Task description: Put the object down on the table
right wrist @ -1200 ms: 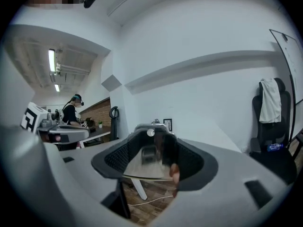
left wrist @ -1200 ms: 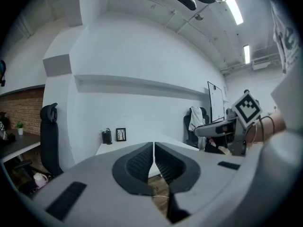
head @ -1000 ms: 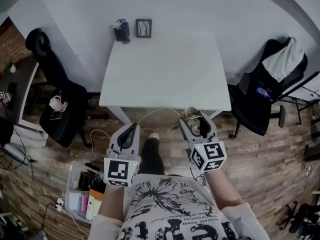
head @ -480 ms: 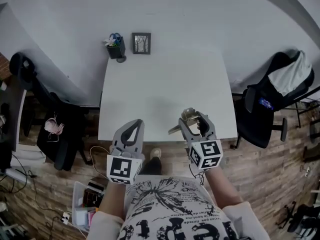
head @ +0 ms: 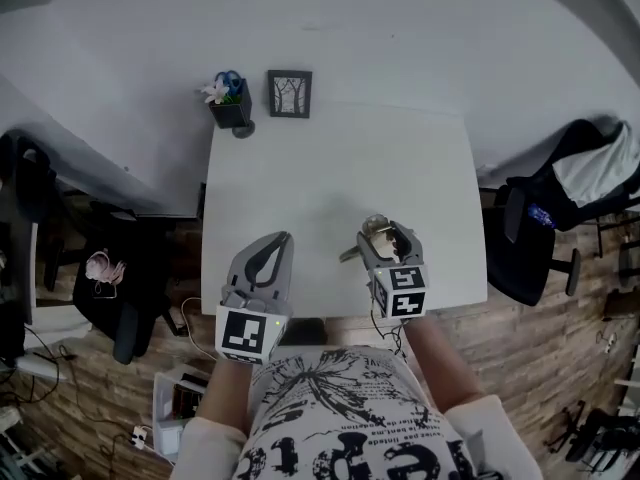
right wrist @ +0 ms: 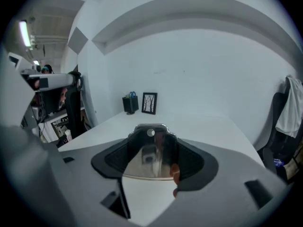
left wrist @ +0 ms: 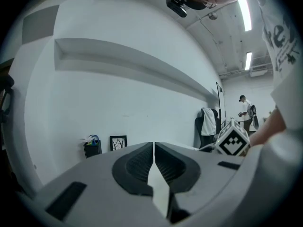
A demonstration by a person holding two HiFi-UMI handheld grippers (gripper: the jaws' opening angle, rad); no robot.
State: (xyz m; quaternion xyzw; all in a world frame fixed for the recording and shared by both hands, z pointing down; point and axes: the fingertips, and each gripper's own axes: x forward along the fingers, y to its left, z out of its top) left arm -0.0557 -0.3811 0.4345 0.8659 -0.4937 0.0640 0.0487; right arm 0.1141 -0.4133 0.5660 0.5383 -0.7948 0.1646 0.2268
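Office, white desk [head: 340, 188], black swivel chairs [head: 530, 258], framed picture [head: 289, 93], pen pot [head: 231, 110], wood floor [head: 560, 368]

We look steeply down from the head, high over the table [head: 340, 188]. Our two gripper views sit low at its near edge, facing the far wall; all three share the picture frame [head: 289, 93] and pen holder [head: 231, 108].

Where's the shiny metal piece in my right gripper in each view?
Head view: metal piece lower centre-right, in the right gripper, over the near edge of the table.
Left gripper view: not in it.
Right gripper view: metal piece dead centre, gripped between the jaws.
Shared landmark: the framed picture at the far edge.
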